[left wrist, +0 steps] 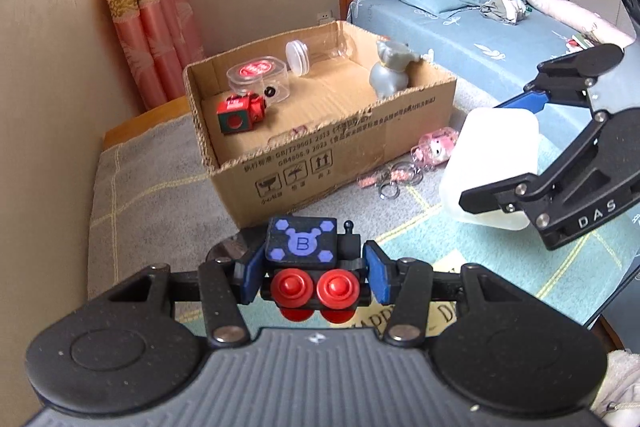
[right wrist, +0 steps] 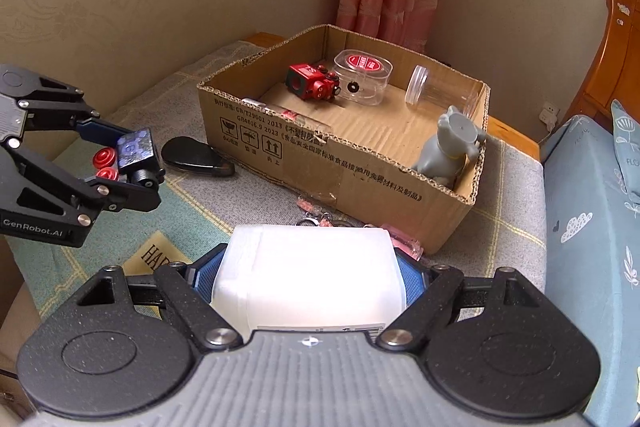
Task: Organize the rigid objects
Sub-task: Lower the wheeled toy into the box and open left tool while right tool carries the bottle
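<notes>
My left gripper (left wrist: 314, 269) is shut on a black toy block (left wrist: 300, 243) with a blue "B" face and two red knobs. It hangs above the mat, in front of the cardboard box (left wrist: 320, 147). The right wrist view shows the same toy (right wrist: 134, 149) in the left gripper (right wrist: 128, 163), left of the box (right wrist: 320, 155). My right gripper (right wrist: 308, 279) is shut on a white plastic container (right wrist: 308, 259), its blue pads pressing both sides. The container (left wrist: 492, 155) shows again in the left wrist view, to the right of the box.
In the box lie a red toy block (right wrist: 312, 83), a clear round case (right wrist: 362, 75), a clear jar on its side (right wrist: 440, 93) and a grey figurine (right wrist: 448, 147). Pink keychains (left wrist: 434, 147) and a black oval thing (right wrist: 196, 155) lie by the box. A bed (left wrist: 460, 27) stands at the right.
</notes>
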A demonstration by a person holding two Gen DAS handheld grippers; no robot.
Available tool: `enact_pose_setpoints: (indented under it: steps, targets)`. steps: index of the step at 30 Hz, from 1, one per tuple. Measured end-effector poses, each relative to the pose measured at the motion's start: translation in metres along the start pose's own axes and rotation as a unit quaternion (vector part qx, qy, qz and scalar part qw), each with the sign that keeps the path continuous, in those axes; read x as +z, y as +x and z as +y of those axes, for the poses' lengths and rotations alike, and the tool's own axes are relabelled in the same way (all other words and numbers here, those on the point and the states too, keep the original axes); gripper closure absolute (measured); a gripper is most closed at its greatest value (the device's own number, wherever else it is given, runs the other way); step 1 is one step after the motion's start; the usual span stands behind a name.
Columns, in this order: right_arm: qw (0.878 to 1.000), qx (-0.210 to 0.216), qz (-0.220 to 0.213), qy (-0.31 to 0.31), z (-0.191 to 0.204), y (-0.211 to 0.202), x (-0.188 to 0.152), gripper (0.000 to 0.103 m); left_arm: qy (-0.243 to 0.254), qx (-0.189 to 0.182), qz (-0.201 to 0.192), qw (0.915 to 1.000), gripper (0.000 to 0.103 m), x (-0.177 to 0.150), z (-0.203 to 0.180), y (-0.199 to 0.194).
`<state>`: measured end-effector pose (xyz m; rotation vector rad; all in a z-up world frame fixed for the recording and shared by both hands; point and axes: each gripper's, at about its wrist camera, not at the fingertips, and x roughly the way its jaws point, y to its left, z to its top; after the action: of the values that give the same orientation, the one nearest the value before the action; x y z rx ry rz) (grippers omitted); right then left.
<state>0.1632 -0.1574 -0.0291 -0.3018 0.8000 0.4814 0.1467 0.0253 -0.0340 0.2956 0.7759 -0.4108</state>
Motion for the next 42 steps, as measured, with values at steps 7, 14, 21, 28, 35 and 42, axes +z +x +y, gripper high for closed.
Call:
enact_pose_setpoints:
  steps: [7, 14, 21, 28, 35, 42]
  targets:
    - [1.0, -0.01, -0.024, -0.004, -0.012, -0.021, 0.01, 0.016, 0.027, -0.018, -0.034, 0.9989, 0.052, 0.061, -0.007, 0.01]
    - [0.999, -0.023, -0.037, -0.001, -0.028, -0.031, 0.02, 0.016, 0.027, -0.036, -0.029, 0.9986, 0.052, 0.122, -0.008, 0.056]
    - [0.998, -0.039, -0.049, -0.006, -0.042, -0.037, 0.03, 0.016, 0.024, -0.023, -0.005, 0.9994, 0.052, 0.164, -0.007, 0.106]
    - [0.998, -0.051, -0.048, 0.004, -0.052, -0.035, 0.032, 0.016, -0.02, -0.02, -0.024, 0.9993, 0.026, 0.192, -0.003, 0.137]
    - [0.998, -0.051, -0.047, 0.004, -0.053, -0.03, 0.035, 0.016, -0.015, 0.003, -0.034, 0.9993, 0.011, 0.179, 0.0, 0.12]
    - [0.998, -0.043, -0.053, 0.006, -0.047, -0.028, 0.045, 0.016, 0.007, 0.043, -0.046, 0.998, 0.007, 0.157, 0.007, 0.077]
